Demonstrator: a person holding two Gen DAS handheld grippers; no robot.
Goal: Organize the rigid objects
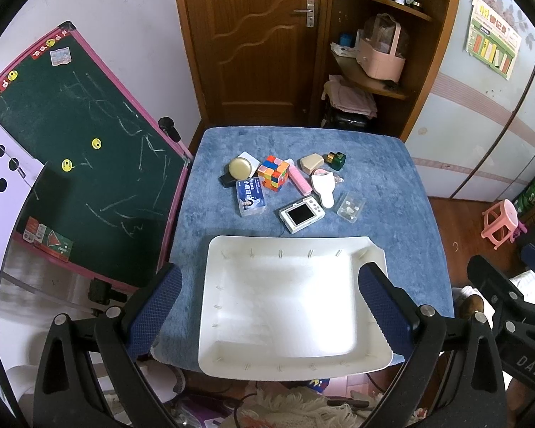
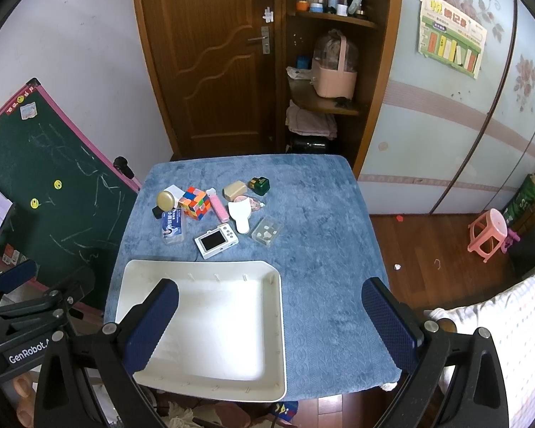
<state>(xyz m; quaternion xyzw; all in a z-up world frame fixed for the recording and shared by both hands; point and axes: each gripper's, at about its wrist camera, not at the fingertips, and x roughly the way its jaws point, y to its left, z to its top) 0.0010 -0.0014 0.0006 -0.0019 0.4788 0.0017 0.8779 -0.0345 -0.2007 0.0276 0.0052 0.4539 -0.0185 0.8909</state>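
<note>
Nothing has been sorted as far as the views show: the white tray (image 1: 289, 363) holds nothing, and every object lies outside it on the blue plush table cover (image 1: 403, 192). By that reading the task stands at its very start, with the whole cluster left to move.

The cover is soft, with a short nap, and drapes over a squarish table. The tray, a shallow rigid plastic rectangle with rounded corners and small nubs along its inner walls, sits at the table's 6 o'clock edge. The objects crowd together from 11 to 1 o'clock of the tray.

Nearest the tray lies a small white camera (image 1: 302, 214), boxy, dark screen up. At its 10 o'clock rests a clear case with a blue label (image 1: 250, 200); beyond that, a multicoloured puzzle cube (image 1: 273, 173), hard and faceted. A white handled mirror-like piece (image 1: 324, 187) lies at the camera's 1 o'clock, a small clear box (image 1: 351, 207) at 3 o'clock. A round gold lid (image 1: 239, 168) and a green bottle (image 1: 336, 160) sit farthest back.

The left gripper (image 1: 270, 308) hovers over the tray, jaws wide apart and empty; the right gripper (image 2: 270, 321) likewise gapes, holding nothing.
</note>
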